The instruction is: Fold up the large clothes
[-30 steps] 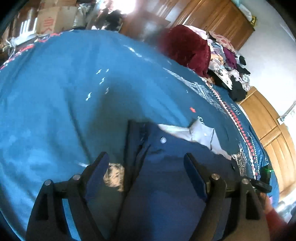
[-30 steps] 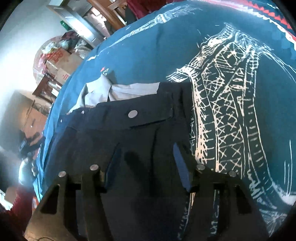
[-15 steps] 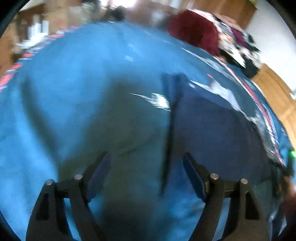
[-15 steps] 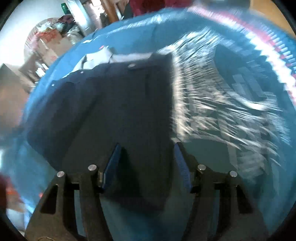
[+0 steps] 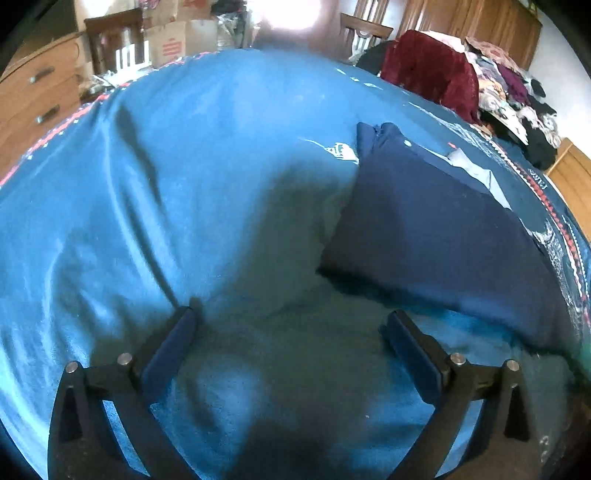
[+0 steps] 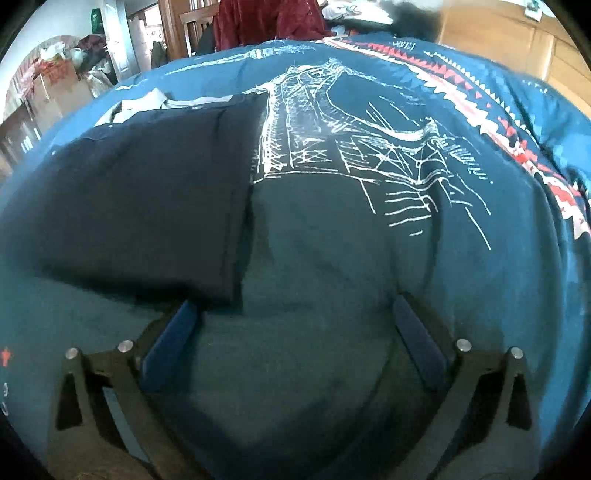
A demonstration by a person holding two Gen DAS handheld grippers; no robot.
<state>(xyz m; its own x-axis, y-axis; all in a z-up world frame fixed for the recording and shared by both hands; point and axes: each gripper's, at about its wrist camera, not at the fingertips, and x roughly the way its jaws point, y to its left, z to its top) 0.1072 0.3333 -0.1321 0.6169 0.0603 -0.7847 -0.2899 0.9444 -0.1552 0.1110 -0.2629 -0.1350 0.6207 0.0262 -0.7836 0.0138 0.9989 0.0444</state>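
Note:
A dark navy garment [image 5: 428,229] lies folded into a flat rectangle on the blue bedspread [image 5: 184,177], its grey collar [image 5: 476,170] at the far end. In the right wrist view the same garment [image 6: 140,199] fills the left side, with the collar [image 6: 144,103] at its far end. My left gripper [image 5: 291,325] is open over bare bedspread, to the left of and nearer than the garment's corner. My right gripper [image 6: 295,314] is open too, its left finger [image 6: 173,328] just short of the garment's near right corner. Neither holds anything.
The bedspread [image 6: 480,258] carries a white bridge drawing [image 6: 351,133] and a red and white border [image 6: 498,122]. A red garment [image 5: 428,70] and a heap of clothes [image 5: 517,107] lie at the bed's far side. Wooden drawers [image 5: 33,99], cardboard boxes [image 5: 173,40] and wardrobes [image 5: 469,18] stand around.
Both grippers pulled back toward the near edge of the bed, off the folded garment. It lay under their fingers before; now it lies ahead and to the side. Both stayed open.

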